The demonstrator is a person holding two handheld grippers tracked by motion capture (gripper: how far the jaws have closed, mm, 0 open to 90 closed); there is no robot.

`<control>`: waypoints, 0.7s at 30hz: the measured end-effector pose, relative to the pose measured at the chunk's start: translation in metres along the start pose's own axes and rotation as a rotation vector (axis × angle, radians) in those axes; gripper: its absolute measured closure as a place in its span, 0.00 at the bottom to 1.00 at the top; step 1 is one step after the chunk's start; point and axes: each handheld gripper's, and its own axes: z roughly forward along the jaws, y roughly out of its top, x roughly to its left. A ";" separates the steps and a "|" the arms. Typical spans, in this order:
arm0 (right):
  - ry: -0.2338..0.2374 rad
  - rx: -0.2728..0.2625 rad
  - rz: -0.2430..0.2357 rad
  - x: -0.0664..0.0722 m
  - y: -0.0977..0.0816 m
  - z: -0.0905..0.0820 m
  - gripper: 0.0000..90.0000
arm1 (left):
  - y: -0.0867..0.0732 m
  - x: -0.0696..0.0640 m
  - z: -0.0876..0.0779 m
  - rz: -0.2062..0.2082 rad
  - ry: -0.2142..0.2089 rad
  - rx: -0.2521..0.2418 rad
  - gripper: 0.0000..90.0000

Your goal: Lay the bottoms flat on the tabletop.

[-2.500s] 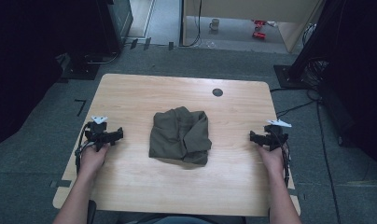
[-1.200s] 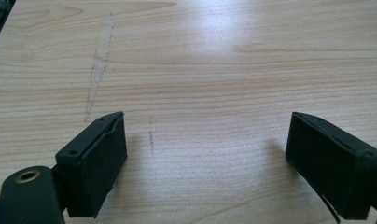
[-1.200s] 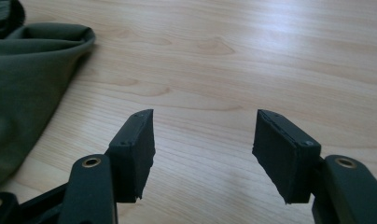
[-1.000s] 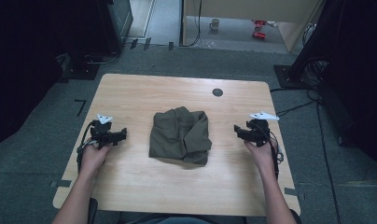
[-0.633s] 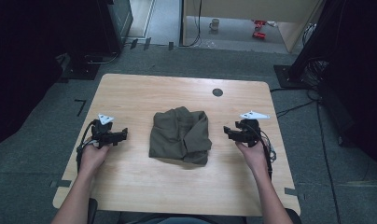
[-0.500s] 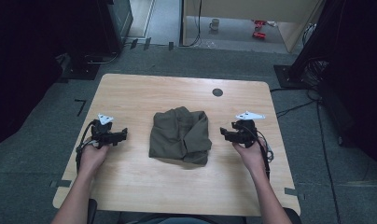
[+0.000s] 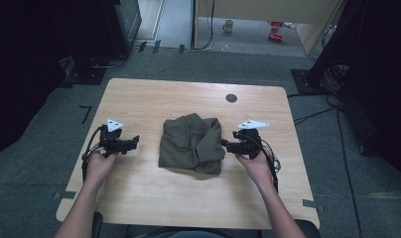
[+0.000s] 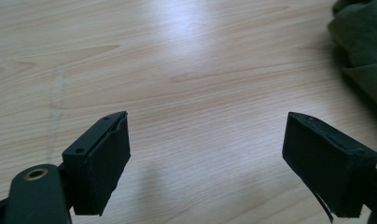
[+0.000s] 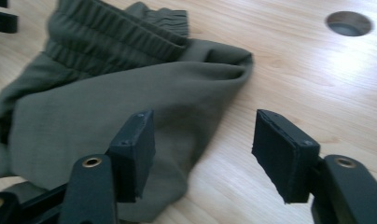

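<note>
A crumpled olive-green garment [image 7: 191,144] lies in the middle of the wooden table [image 7: 188,94]. My right gripper [image 7: 224,146] sits at the garment's right edge, pointing left at it. In the right gripper view the right gripper [image 9: 203,149] is open and its jaws have just widened a little; one jaw hangs over the cloth [image 9: 107,93], the other over bare wood, and neither pad presses on it. My left gripper [image 7: 135,141] rests left of the garment, apart from it. It [image 8: 207,154] is open over bare wood, with the cloth [image 8: 364,56] at the far right.
A round cable hole [image 7: 231,97] is in the table's far right part, also seen as the hole [image 9: 349,23] in the right gripper view. Dark stands and cables surround the table on the floor. Bare wood runs along the near edge.
My right gripper has slid left across the table from near the right edge up to the garment's right side. The left gripper has shifted only slightly. The garment has not moved.
</note>
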 end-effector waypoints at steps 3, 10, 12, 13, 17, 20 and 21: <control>0.030 0.003 -0.011 0.008 0.001 0.003 0.41 | -0.001 -0.003 0.001 0.010 -0.017 0.013 0.17; 0.057 0.014 -0.043 0.024 0.002 0.011 0.38 | 0.001 -0.004 0.001 0.001 -0.045 0.018 0.17; 0.063 0.020 -0.051 0.029 0.002 0.013 0.36 | 0.001 -0.005 0.001 -0.001 -0.055 0.018 0.17; 0.066 0.019 -0.058 0.031 0.002 0.013 0.36 | 0.001 -0.005 0.001 0.001 -0.056 0.018 0.17; 0.081 0.019 -0.060 0.038 0.003 0.016 0.31 | 0.001 -0.005 0.001 0.002 -0.059 0.017 0.17; 0.087 0.030 -0.055 0.045 0.004 0.018 0.28 | 0.001 -0.005 0.000 0.001 -0.065 0.020 0.17; 0.086 0.031 -0.053 0.047 0.004 0.019 0.27 | 0.001 -0.005 0.000 0.001 -0.068 0.021 0.17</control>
